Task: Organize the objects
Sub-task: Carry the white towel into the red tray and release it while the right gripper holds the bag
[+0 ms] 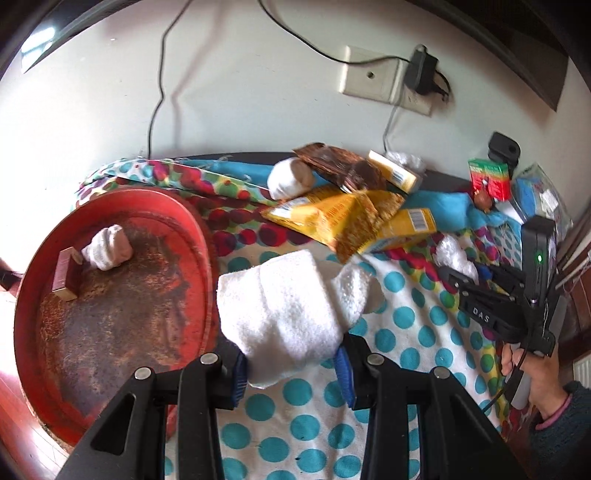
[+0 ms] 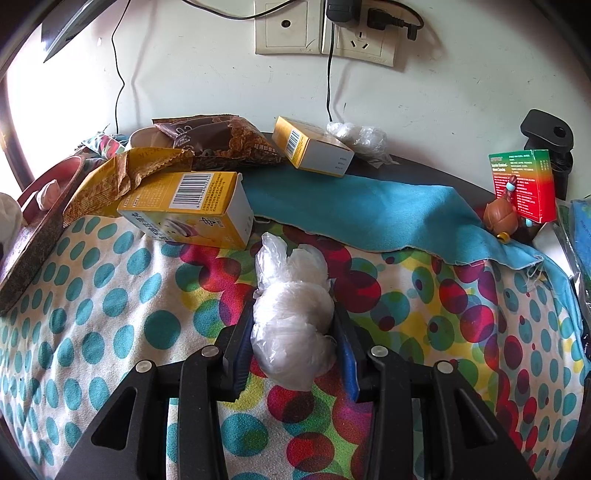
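My left gripper (image 1: 291, 373) is shut on a rolled white sock (image 1: 291, 310) and holds it just right of the round red tray (image 1: 199, 236). In the tray lie another rolled sock (image 1: 108, 248) and a small brown box (image 1: 66, 274). My right gripper (image 2: 293, 350) is shut on a crumpled clear plastic bag (image 2: 293, 317) on the polka-dot cloth (image 2: 110, 306). The right gripper also shows in the left wrist view (image 1: 452, 273), at the right, with the bag (image 1: 452, 254).
Yellow boxes (image 2: 184, 210) (image 2: 310, 147), a yellow snack bag (image 1: 332, 218), a brown snack bag (image 2: 218, 140) and a third sock (image 1: 290, 177) lie at the back. A red-green box (image 2: 524, 184), a small brown figure (image 2: 498, 216) and a blue cloth (image 2: 369, 210) sit right. Wall sockets (image 2: 325, 29) with cables stand behind.
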Available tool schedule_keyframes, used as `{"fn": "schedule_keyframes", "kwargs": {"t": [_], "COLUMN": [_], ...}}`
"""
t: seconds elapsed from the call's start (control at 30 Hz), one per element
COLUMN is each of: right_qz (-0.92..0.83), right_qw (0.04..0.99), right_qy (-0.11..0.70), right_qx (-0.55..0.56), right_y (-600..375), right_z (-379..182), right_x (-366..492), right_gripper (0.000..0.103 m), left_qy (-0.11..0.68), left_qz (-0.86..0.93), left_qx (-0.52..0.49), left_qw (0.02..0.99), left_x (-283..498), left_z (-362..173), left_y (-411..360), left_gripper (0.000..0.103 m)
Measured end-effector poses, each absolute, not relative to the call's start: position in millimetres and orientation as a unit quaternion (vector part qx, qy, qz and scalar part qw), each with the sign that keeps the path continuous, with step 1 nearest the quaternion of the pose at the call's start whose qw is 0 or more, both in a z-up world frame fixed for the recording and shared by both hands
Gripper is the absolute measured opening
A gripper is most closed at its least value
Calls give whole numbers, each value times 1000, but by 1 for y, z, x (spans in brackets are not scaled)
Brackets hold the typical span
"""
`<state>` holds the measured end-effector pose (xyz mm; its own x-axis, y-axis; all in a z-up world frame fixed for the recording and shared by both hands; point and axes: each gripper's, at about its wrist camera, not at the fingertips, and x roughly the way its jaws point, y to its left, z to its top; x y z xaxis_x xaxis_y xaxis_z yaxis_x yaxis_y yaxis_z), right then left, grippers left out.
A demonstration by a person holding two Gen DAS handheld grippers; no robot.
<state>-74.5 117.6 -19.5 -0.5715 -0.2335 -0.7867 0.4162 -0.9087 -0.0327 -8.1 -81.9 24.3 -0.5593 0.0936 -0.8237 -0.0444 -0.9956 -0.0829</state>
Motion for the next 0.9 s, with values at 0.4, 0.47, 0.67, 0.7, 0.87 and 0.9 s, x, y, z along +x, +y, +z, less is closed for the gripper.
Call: {"fn": "schedule_keyframes", "kwargs": {"t": [0.4,0.47,0.67,0.7,0.87,0.9], "right_qz": [-881,-881,-882,-882,-882,-882], "right_qw": [180,180,177,176,176,176], "right_qy": [108,108,110,110,111,112], "right_qx": [424,424,424,424,423,423], "right_y": [113,113,111,111,110,110], "right_z": [-19,-19,-20,-20,-20,-20], "right_x": [-71,-71,-70,-70,-70,-70], "right_gripper": [39,39,39,39,39,39], "left_qy": [-87,-95,-115,-118,-125,-126], "left_qz": [881,880,872,870,860,859], "left_qx": [-463,-463,-471,-473,-482,-482], "left_qw": [-42,-52,-71,-77,-107,-113], "left_x": [-15,-15,-16,-16,-16,-15], "left_z": [25,21,8,5,-8,-9], "left_y": [-174,-186,-210,-214,-237,-242], "left_gripper": [39,39,39,39,39,39]}}
